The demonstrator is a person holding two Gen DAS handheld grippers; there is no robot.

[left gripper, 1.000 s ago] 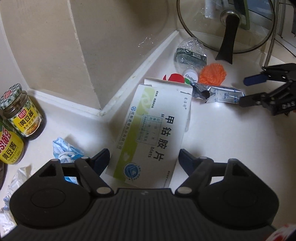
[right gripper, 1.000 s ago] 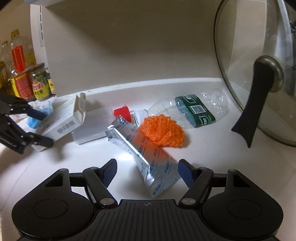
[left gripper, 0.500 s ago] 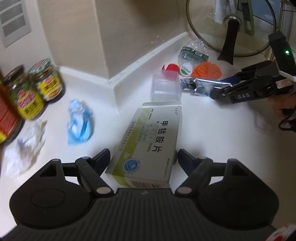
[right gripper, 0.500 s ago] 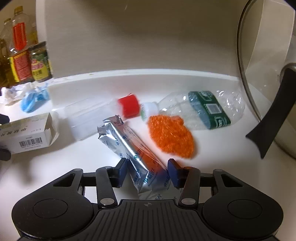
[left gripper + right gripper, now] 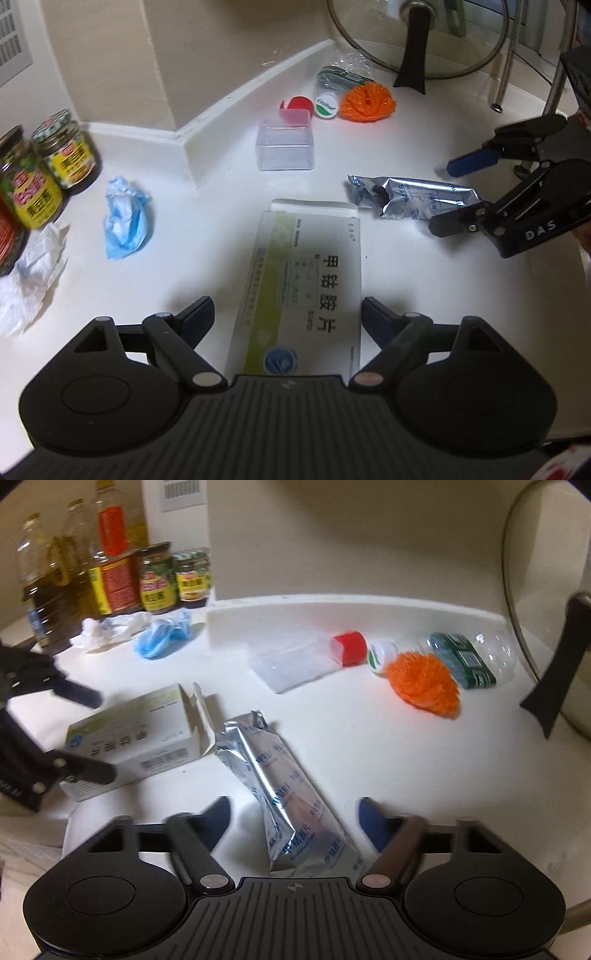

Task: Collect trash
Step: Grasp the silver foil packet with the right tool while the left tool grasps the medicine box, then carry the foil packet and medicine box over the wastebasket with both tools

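Note:
A white and green medicine box (image 5: 306, 291) lies on the white counter between the open jaws of my left gripper (image 5: 288, 317); neither finger touches it. It also shows in the right wrist view (image 5: 136, 734), one end flap open. A torn silver foil pouch (image 5: 295, 797) lies between the open jaws of my right gripper (image 5: 293, 816), untouched; it also shows in the left wrist view (image 5: 413, 197) beside the right gripper (image 5: 458, 195). A crumpled blue mask (image 5: 125, 218), white tissue (image 5: 29, 273), a clear plastic box (image 5: 285, 142), a red cap (image 5: 301, 105), an orange mesh ball (image 5: 367, 103) and a crushed clear bottle (image 5: 341, 79) lie further back.
Sauce jars (image 5: 66, 155) and oil bottles (image 5: 74, 572) stand at the left by the wall. A glass pot lid (image 5: 421, 33) with a black handle leans at the back right. A raised white ledge (image 5: 192, 136) juts out from the wall corner.
Both grippers have pulled back toward the counter's near side, dragging the box and the pouch along. The right gripper, shut on the pouch half a second ago, has opened.

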